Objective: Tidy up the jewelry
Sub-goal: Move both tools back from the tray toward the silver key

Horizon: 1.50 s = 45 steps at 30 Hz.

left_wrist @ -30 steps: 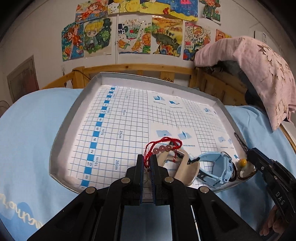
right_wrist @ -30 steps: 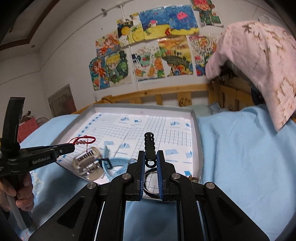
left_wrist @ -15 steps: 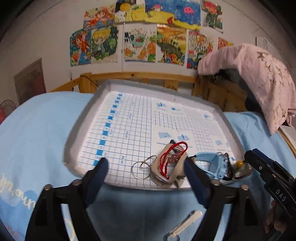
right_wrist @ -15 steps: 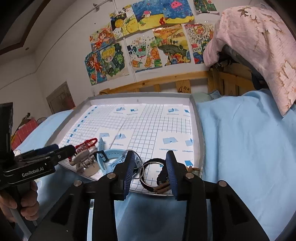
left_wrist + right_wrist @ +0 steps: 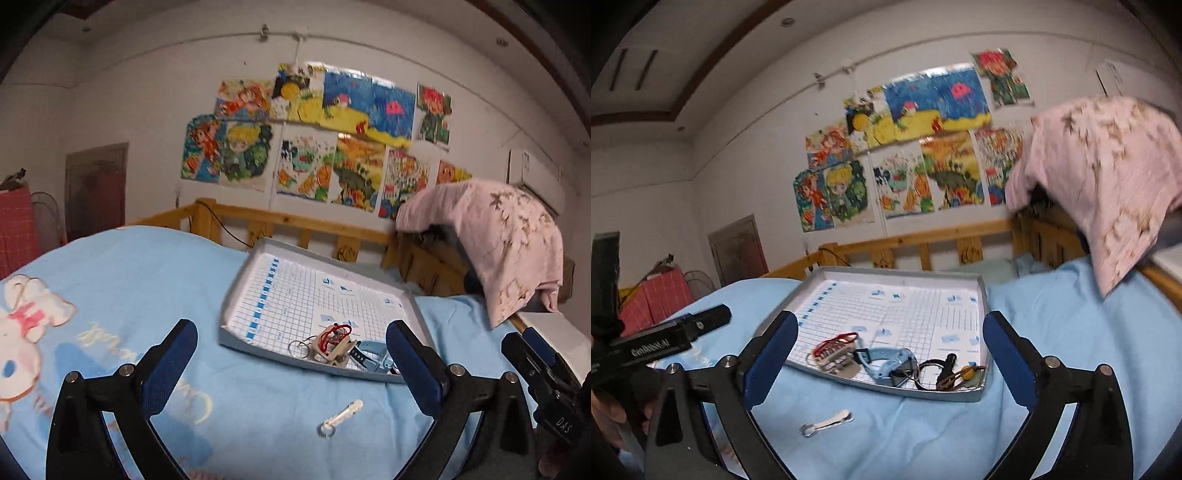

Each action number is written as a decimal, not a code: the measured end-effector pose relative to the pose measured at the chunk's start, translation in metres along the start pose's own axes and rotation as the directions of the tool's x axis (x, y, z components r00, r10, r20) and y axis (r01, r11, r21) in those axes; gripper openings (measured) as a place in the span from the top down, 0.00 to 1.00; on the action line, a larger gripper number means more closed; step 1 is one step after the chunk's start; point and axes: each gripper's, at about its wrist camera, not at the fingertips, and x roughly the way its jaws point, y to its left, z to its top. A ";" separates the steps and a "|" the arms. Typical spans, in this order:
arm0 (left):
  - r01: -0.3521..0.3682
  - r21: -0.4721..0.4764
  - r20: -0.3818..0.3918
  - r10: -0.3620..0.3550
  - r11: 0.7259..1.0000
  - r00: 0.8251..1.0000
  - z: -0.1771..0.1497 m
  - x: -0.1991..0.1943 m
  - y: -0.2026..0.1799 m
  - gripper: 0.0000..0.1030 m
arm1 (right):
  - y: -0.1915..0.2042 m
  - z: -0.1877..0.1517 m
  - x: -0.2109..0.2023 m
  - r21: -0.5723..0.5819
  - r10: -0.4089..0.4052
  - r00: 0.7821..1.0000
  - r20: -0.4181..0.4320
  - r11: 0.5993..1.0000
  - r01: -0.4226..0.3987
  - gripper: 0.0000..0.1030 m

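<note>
The bed (image 5: 1071, 332) carried the grey tray (image 5: 983, 295); along its near edge we saw the jewelry heaped: a blue watch (image 5: 886, 363), a beige clip (image 5: 334, 350) looped by a red bead string (image 5: 334, 332), and a metal ring (image 5: 929, 373). One small silver clip (image 5: 827, 424) lay outside on the sheet. We judged it light, thin, stiff and slippery, best pinched across its flat middle. We held the left gripper (image 5: 291, 362) and right gripper (image 5: 888, 354) above the bed, fingers spread wide, holding nothing.
</note>
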 end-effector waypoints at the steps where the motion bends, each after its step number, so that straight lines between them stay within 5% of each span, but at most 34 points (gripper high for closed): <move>1: -0.002 -0.003 0.009 0.002 1.000 1.000 -0.001 -0.010 0.003 0.00 | 0.004 0.001 -0.007 -0.006 -0.002 1.000 0.004 1.000 0.002 0.04; 12: -0.036 0.031 0.039 0.034 0.999 0.999 -0.036 -0.092 0.036 0.00 | 0.051 -0.020 -0.096 -0.053 -0.017 0.999 0.035 0.998 0.018 0.02; 21: -0.062 0.035 -0.001 0.062 0.997 0.998 -0.082 -0.117 0.061 0.00 | 0.075 -0.054 -0.143 -0.117 -0.043 0.999 -0.034 0.992 0.038 0.02; 36: -0.042 0.076 -0.090 0.048 0.996 0.995 -0.092 -0.102 0.059 0.00 | 0.067 -0.060 -0.133 -0.095 -0.082 0.991 -0.104 0.993 0.072 0.02; 45: -0.059 0.093 -0.051 0.064 0.994 0.997 -0.076 -0.080 0.047 0.00 | 0.054 -0.031 -0.109 -0.137 -0.076 0.993 -0.094 0.989 0.062 0.02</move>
